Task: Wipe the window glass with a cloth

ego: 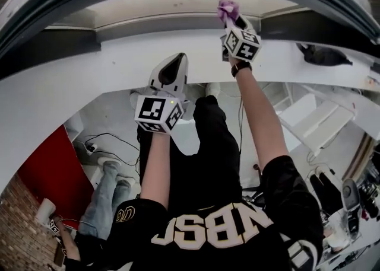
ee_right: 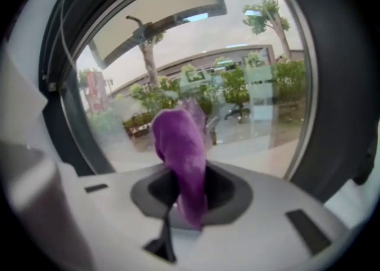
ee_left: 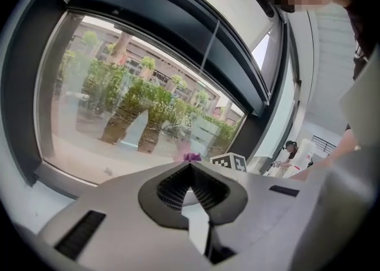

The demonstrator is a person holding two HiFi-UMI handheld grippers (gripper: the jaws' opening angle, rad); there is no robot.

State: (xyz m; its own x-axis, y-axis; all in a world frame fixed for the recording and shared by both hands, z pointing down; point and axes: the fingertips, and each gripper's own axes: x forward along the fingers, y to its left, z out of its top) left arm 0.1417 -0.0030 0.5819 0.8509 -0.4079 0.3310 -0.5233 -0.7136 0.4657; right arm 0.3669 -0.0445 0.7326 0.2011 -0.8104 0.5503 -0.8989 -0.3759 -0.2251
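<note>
— Purple cloth (ee_right: 178, 145): entered as clamped between the closed jaws of the right claw (ee_right: 184, 201), its free end held up to the window glass (ee_right: 249, 86).
— Left claw (ee_left: 190, 169)?
— Recorded as closed, tips together, nothing gripped; held back from the glass, with greenery (ee_left: 148, 98) seen beyond.

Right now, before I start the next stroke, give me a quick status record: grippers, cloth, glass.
left gripper: shut, empty, held lower, back from the glass
right gripper: shut on purple cloth, arm raised
purple cloth: bunched, sticking out past the jaws toward the window
window glass: cloth's reflection meets its tip, so contact looks likely
</note>
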